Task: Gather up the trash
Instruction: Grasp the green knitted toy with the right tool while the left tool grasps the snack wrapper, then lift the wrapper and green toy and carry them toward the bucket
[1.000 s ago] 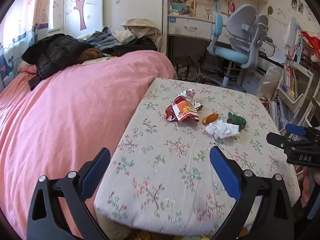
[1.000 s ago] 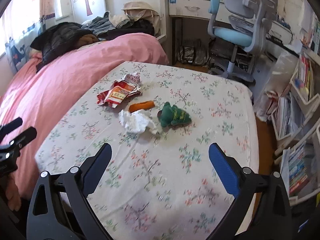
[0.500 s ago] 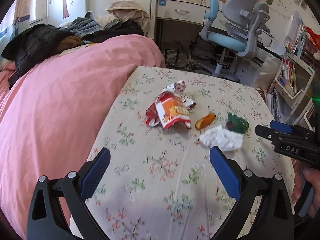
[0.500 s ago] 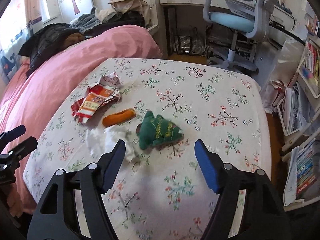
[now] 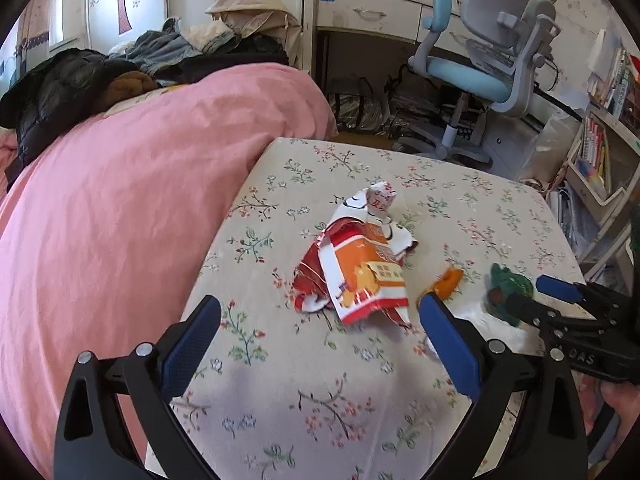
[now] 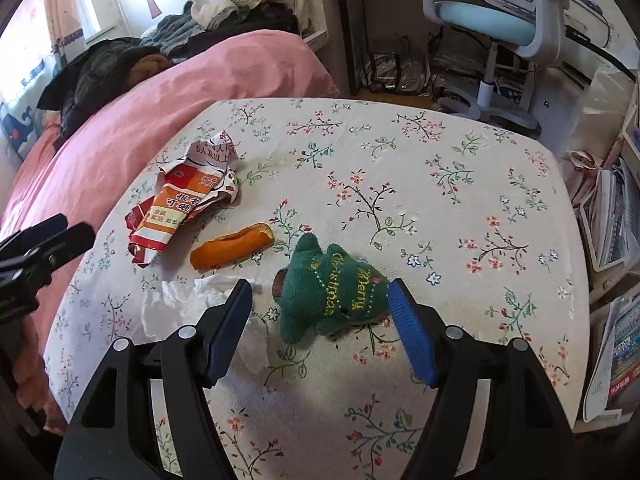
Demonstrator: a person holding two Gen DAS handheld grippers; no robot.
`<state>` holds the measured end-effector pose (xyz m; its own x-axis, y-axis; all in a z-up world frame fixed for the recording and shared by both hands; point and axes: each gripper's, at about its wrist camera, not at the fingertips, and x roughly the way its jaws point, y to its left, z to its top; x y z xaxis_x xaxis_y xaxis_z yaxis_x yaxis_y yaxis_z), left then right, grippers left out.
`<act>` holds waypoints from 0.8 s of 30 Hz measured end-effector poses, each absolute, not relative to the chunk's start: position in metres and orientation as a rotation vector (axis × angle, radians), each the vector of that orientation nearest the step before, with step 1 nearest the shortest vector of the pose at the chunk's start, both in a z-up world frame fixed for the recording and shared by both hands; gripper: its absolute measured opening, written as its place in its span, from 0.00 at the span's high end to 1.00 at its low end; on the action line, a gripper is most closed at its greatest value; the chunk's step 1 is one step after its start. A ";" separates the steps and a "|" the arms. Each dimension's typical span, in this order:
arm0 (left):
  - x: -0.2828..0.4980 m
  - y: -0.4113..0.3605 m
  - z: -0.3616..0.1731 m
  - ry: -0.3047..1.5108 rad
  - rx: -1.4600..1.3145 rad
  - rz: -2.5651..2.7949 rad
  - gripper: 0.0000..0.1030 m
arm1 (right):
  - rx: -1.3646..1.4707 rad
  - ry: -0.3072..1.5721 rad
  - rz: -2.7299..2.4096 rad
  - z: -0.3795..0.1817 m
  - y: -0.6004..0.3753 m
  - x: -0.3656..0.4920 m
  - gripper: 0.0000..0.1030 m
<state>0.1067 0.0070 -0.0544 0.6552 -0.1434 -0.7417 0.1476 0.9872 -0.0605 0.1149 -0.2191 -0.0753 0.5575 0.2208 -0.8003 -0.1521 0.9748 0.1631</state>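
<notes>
Four items lie mid-counter (image 6: 460, 360): wrapper (image 6: 188, 204), peel (image 6: 232, 246), tissue (image 6: 180, 304), green plush toy (image 6: 336, 296). Your right tool (image 6: 320, 328) straddles the toy, half spread, untouching; left tool (image 5: 320, 344) gapes near the wrapper (image 5: 356, 272). Next, pick trash instead.

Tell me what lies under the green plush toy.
The green plush toy rests on the flowered tablecloth, beside the white tissue. Whatever sits beneath its body is covered and cannot be seen.
</notes>
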 end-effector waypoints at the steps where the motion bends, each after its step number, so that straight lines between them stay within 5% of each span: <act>1: 0.113 0.008 -0.057 0.849 -0.003 -0.167 0.08 | 0.078 0.957 0.222 -0.077 -0.220 0.116 0.35; 17: 0.169 -0.013 -0.088 0.921 0.057 -0.205 0.08 | 0.073 0.962 0.239 -0.084 -0.225 0.131 0.50; 20: 0.171 -0.017 -0.095 0.963 0.042 -0.248 0.44 | 0.142 0.966 0.257 -0.082 -0.234 0.134 0.54; 24: 0.166 -0.016 -0.091 0.960 0.025 -0.276 0.57 | 0.240 0.950 0.269 -0.076 -0.245 0.134 0.56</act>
<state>0.1661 -0.0155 -0.0911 0.5410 -0.2214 -0.8114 0.2431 0.9647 -0.1011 0.1339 -0.2452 -0.0755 0.5529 0.3295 -0.7654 -0.1205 0.9405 0.3178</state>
